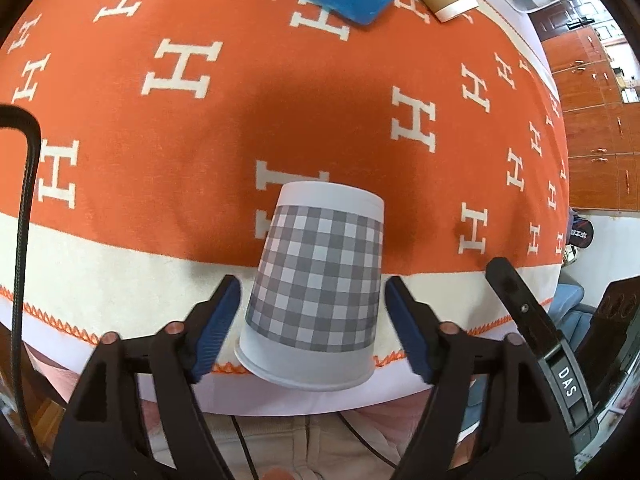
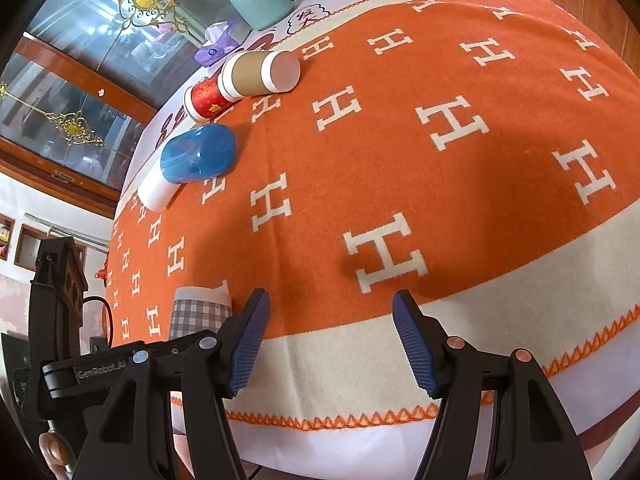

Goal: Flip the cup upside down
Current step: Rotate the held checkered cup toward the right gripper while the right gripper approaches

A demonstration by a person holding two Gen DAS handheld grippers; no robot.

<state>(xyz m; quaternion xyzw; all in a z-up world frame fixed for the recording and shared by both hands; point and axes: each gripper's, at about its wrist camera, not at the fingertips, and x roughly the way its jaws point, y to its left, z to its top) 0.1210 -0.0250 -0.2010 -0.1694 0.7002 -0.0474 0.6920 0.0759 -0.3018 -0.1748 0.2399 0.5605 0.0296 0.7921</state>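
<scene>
A grey-and-white checked paper cup (image 1: 316, 288) stands upside down, mouth on the cloth and base up, on the cream border near the table's front edge. My left gripper (image 1: 312, 292) is open with a blue-padded finger on each side of the cup, small gaps showing on both sides. In the right wrist view the cup (image 2: 200, 312) shows at the lower left, partly hidden behind the left gripper's body. My right gripper (image 2: 332, 320) is open and empty over the cream border, to the right of the cup.
An orange cloth with white H letters (image 1: 280, 112) covers the table. At the far side lie a blue plastic container (image 2: 198, 154), a white cylinder (image 2: 154, 192), a brown paper cup (image 2: 260, 74) and a red patterned cup (image 2: 206, 100). A teal jar (image 2: 260, 2) stands behind.
</scene>
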